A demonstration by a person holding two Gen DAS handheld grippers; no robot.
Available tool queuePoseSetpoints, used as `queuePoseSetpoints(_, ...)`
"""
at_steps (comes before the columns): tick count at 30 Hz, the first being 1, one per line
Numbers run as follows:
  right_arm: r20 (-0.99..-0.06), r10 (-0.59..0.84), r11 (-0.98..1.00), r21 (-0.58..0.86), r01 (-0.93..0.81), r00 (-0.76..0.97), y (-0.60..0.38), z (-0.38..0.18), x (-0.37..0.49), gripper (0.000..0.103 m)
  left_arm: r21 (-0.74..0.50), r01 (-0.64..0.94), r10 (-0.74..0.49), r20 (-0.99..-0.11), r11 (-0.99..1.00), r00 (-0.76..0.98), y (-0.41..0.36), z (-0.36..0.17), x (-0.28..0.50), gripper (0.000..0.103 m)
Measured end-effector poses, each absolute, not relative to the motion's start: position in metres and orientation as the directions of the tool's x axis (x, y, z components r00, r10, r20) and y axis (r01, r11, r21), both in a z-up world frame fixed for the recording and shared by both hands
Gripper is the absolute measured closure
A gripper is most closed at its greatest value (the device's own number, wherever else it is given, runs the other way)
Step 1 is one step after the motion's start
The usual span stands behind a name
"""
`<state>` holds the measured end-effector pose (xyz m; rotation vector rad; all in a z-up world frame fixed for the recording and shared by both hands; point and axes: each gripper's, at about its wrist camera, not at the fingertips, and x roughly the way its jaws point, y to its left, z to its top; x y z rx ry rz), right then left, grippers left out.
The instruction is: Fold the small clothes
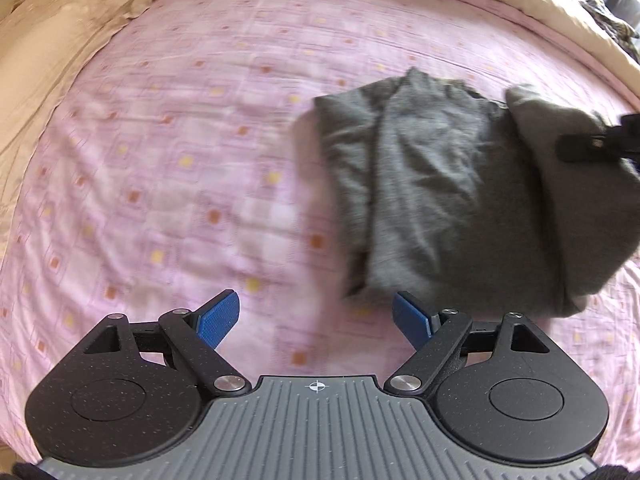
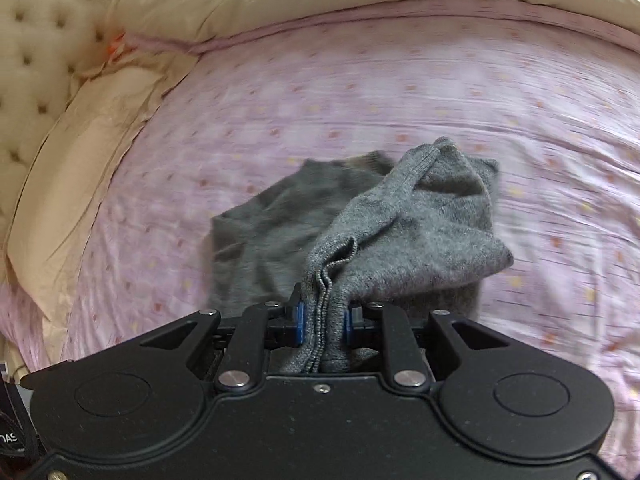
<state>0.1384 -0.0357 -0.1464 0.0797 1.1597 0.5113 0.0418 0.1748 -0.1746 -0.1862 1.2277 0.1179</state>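
Nearest in the right wrist view, the right tongs (image 2: 322,322) are clamped on a bunched, ribbed edge of the grey knit garment (image 2: 360,220). The blue pads (image 2: 299,320) press the cloth from both sides, and some of it passes back between the fingers toward the body of the tool. From that pinch a thick fold rises and drapes away over the rest of the garment, which lies flat on the bed sheet (image 2: 520,120).

In the left wrist view, the left tongs (image 1: 316,318) are spread wide and hold nothing. They hover over the pink patterned bed sheet (image 1: 160,160), and the right-hand blue pad (image 1: 412,320) sits just beside the garment's near edge; whether it touches cannot be told.

The grey knit garment (image 1: 432,192) lies ahead and to the right of the left tongs, partly folded into lengthwise panels. Its long axis runs from the near edge away toward the far side of the bed, leaning slightly leftward. Its right side is lifted where the right tongs (image 1: 580,146) grip it.

Farther off, a cream pillow (image 2: 80,168) lies at the left, with a tufted headboard (image 2: 36,40) behind it.
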Motion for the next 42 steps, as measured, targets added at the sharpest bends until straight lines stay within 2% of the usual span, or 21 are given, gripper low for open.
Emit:
queuePoseSetpoints(8, -0.909, 0.339, 0.879, 0.215, -0.426, 0.241, 0.041, -0.179, 0.13, 0.076, -0.092, -0.221, -0.015, -0.945, 0.971, 0.328, 0.204, -0.182, 0.032, 0.02)
queuePoseSetpoints(11, -0.914, 0.34, 0.865, 0.211, -0.456, 0.221, 0.053, -0.186, 0.128, 0.068, -0.096, -0.226, -0.018, -0.946, 0.969, 0.323, 0.21, -0.185, 0.03, 0.02)
queuePoseSetpoints(13, -0.889, 0.41, 0.83, 0.272, -0.487, 0.202, 0.054, -0.184, 0.126, 0.059, -0.1, -0.228, -0.024, -0.948, 0.968, 0.317, 0.213, -0.187, 0.03, 0.02)
queuePoseSetpoints(18, -0.803, 0.551, 0.762, 0.372, -0.53, 0.228, 0.047, -0.16, 0.117, 0.059, -0.1, -0.213, -0.028, -0.948, 0.972, 0.316, 0.216, -0.186, 0.032, 0.02)
queuePoseSetpoints(24, -0.77, 0.542, 0.812, 0.377, -0.446, 0.336, 0.004, -0.14, 0.113, 0.058, -0.115, -0.169, -0.047, -0.932, 0.979, 0.359, 0.214, -0.171, 0.051, 0.02)
queuePoseSetpoints(28, -0.794, 0.482, 0.853, 0.329, -0.405, 0.37, -0.021, -0.143, 0.108, 0.058, -0.138, -0.126, -0.078, -0.914, 0.982, 0.398, 0.207, -0.16, 0.075, 0.02)
queuePoseSetpoints(31, -0.812, 0.459, 0.853, 0.29, -0.433, 0.359, -0.029, -0.147, 0.098, 0.058, -0.226, -0.129, -0.159, -0.905, 0.966, 0.395, 0.206, -0.162, 0.101, 0.019)
queuePoseSetpoints(36, -0.818, 0.462, 0.791, 0.205, -0.577, 0.342, -0.013, -0.149, 0.068, 0.047, -0.316, -0.132, -0.248, -0.894, 0.94, 0.374, 0.207, -0.172, 0.144, 0.019)
queuePoseSetpoints(42, -0.83, 0.432, 0.64, 0.007, -0.768, 0.353, 0.04, -0.166, 0.024, 0.047, -0.325, -0.059, -0.288, -0.897, 0.944, 0.335, 0.203, -0.185, 0.181, 0.02)
